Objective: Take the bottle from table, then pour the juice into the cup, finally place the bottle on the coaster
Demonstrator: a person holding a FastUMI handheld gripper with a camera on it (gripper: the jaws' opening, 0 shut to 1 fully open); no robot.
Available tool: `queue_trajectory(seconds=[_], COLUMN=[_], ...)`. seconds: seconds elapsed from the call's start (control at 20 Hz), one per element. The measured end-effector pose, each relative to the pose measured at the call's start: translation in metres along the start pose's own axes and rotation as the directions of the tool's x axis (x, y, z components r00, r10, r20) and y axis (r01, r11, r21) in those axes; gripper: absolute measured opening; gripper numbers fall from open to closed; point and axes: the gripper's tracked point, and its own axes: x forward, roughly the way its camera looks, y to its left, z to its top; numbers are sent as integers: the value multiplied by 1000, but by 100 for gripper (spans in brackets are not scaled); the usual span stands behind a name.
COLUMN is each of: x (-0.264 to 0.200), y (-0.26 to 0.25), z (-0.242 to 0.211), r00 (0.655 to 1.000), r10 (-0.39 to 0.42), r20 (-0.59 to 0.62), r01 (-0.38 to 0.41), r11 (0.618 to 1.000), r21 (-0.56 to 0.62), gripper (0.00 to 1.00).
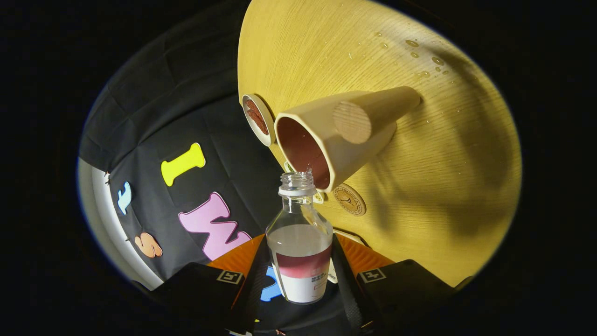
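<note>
The bottle point(300, 242), uncapped and tipped, sits clamped between both fingers of the claw point(298, 280), its mouth at the rim of the cup point(326, 140). Pouring well likely means tilting slowly with the mouth over the opening; droplets point(431, 58) already dot the bench point(443, 186), and the coaster point(258, 119) waits just beside the cup.

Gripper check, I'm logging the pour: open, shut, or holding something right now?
Gripper: shut on the bottle, both fingers pressing its sides, mouth tipped at the cup.

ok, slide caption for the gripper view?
Gripper shut on tilted bottle, its open mouth at the cup rim.
</note>
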Motion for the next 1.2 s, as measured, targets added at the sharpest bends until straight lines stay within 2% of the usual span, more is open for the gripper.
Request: queue_trajectory(seconds=[0.45,0.8,1.05,1.2], x=[-3,-3,-1,1], y=[3,28,26,32], z=[1,5,1,2], r00=[1000,1000,1000,1000], r10=[-19,27,-9,-3], r20=[-23,-6,-18,-6], r01=[21,-25,13,5], r11=[997,984,976,965], r21=[68,176,216,261], gripper=[75,75,75,75])
